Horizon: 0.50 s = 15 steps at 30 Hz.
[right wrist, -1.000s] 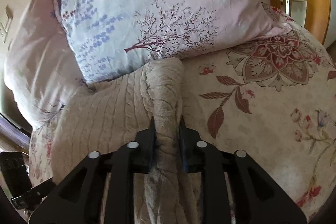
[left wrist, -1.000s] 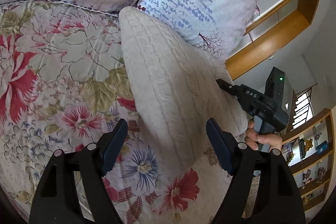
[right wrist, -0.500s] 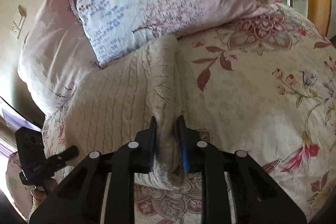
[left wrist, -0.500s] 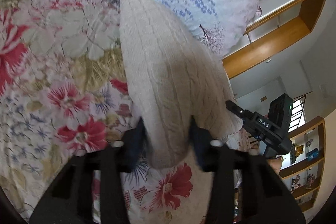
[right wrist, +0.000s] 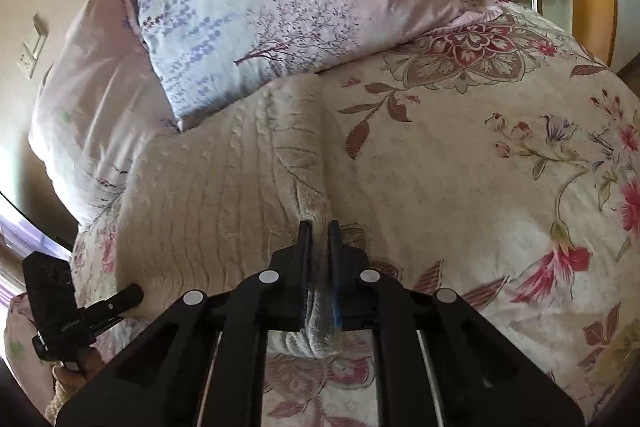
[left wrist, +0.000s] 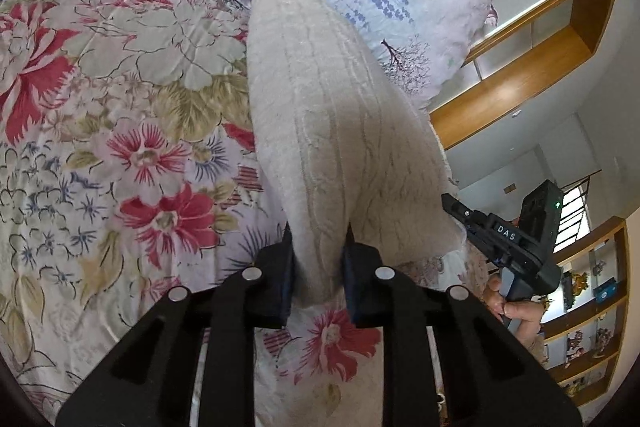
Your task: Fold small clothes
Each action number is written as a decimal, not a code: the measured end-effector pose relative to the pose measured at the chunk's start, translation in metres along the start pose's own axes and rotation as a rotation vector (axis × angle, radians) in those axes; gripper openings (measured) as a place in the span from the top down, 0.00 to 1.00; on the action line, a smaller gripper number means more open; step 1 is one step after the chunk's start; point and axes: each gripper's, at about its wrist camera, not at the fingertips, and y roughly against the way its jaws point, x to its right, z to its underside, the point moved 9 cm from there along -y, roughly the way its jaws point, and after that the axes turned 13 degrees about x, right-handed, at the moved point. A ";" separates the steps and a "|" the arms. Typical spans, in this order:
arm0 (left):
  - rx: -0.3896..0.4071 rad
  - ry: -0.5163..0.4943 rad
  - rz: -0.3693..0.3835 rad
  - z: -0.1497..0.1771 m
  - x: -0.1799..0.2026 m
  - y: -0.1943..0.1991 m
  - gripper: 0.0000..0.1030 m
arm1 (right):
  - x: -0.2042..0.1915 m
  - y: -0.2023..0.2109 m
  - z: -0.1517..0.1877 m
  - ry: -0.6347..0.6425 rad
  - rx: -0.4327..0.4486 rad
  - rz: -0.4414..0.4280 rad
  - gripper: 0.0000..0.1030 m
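Note:
A cream cable-knit garment point(left wrist: 320, 107) lies on the floral bedspread, its far end against the pillows. My left gripper point(left wrist: 318, 239) is shut on the garment's near left corner. My right gripper point(right wrist: 319, 235) is shut on the garment's point(right wrist: 208, 203) near right edge, where the fabric bunches into a ridge between the jaws. The right gripper also shows in the left wrist view point(left wrist: 452, 201), at the garment's right edge. The left gripper also shows in the right wrist view point(right wrist: 132, 295), at the garment's left corner.
The floral bedspread point(left wrist: 100, 147) spreads left of the garment and to the right in the right wrist view point(right wrist: 500, 167). Two pillows point(right wrist: 260, 7) lean behind the garment. A wooden headboard shelf point(left wrist: 540, 47) and wall shelves point(left wrist: 588, 307) stand beyond the bed.
My left gripper was open around the garment's near corner a second ago and has closed on it. My right gripper has kept its grip and pulled back, drawing its edge of the garment nearer.

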 end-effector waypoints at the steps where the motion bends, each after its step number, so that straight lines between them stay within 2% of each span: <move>1: 0.001 -0.006 -0.006 0.001 0.000 -0.002 0.79 | 0.000 -0.003 0.001 0.010 -0.004 0.011 0.91; 5: -0.022 0.019 0.002 0.000 0.001 -0.001 0.71 | -0.007 0.004 -0.006 0.014 -0.019 -0.016 0.89; 6: -0.020 0.036 0.009 -0.004 0.001 0.004 0.62 | -0.008 0.006 -0.010 -0.007 -0.017 -0.039 0.83; 7: -0.009 0.045 0.020 -0.009 0.002 0.008 0.50 | -0.009 0.008 -0.018 -0.030 -0.007 -0.054 0.79; 9: 0.027 0.053 0.029 -0.023 0.005 0.014 0.34 | -0.010 0.008 -0.031 -0.058 0.017 -0.060 0.61; 13: 0.043 0.073 0.014 -0.038 0.006 0.015 0.28 | -0.015 -0.017 -0.052 -0.070 0.016 -0.037 0.61; 15: 0.047 0.085 0.006 -0.041 0.004 0.014 0.28 | -0.014 -0.034 -0.054 -0.096 -0.016 -0.033 0.61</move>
